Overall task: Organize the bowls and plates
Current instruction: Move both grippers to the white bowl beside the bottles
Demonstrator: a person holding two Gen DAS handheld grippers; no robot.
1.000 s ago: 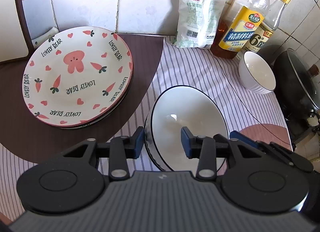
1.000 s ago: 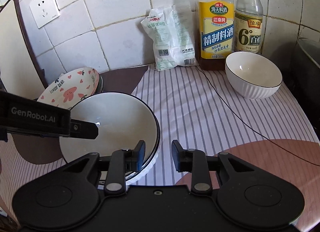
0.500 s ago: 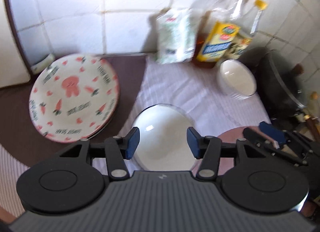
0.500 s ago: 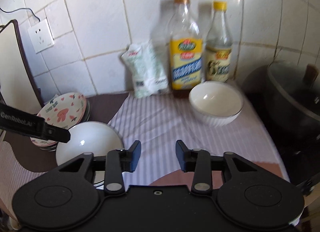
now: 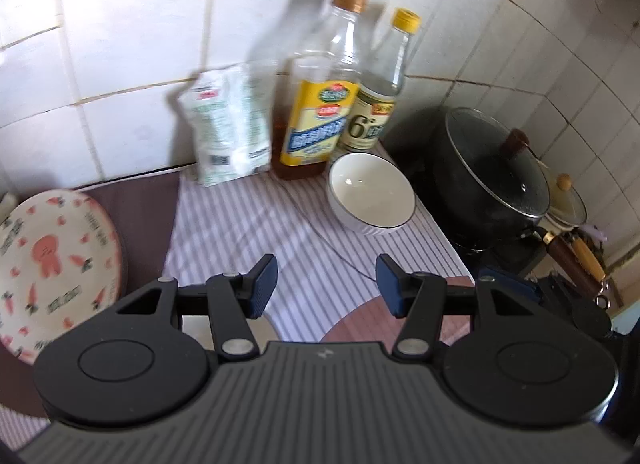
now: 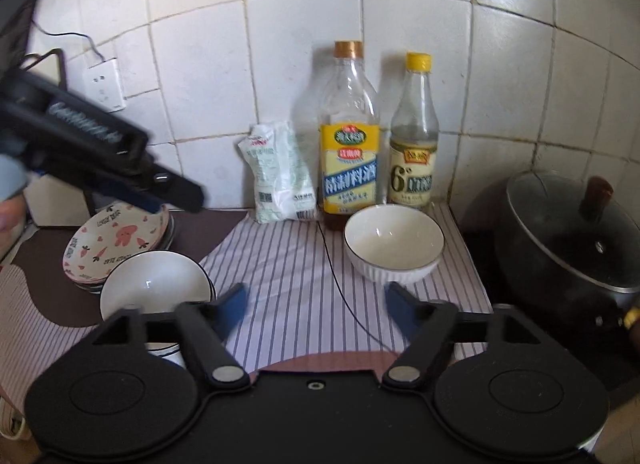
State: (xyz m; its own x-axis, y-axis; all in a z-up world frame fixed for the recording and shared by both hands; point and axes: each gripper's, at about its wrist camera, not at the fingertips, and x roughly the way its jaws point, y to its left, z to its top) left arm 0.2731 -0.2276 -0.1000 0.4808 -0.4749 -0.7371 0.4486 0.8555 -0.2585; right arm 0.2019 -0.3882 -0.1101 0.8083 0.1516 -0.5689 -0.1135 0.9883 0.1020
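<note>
Right wrist view shows the right gripper (image 6: pixel 314 304) with its fingers spread wide apart and holding nothing, above the striped cloth (image 6: pixel 280 264). The lone white bowl (image 6: pixel 394 242), my landmark, stands just ahead of the fingers, in front of the two bottles. The left gripper (image 5: pixel 324 284) also has its fingers apart and empty; the landmark bowl (image 5: pixel 372 191) lies ahead of it and a little to the right.

Left of the lone bowl, well apart, is a stack of white bowls (image 6: pixel 156 284), and behind it, touching or nearly so, a pile of rabbit plates (image 6: pixel 118 244).

I think the lone bowl should join the stack. The risks: the bowl stands close to the cooking wine bottle (image 6: pixel 348 143) and vinegar bottle (image 6: pixel 412 143), so a wide finger could knock one; a thin black cable (image 6: pixel 336 280) runs beside the bowl and could snag.

Count: one lone bowl; stacked bowls and plates I cannot count exactly; two bottles; one white packet (image 6: pixel 280 175); one lidded black pot (image 6: pixel 572 240).
</note>
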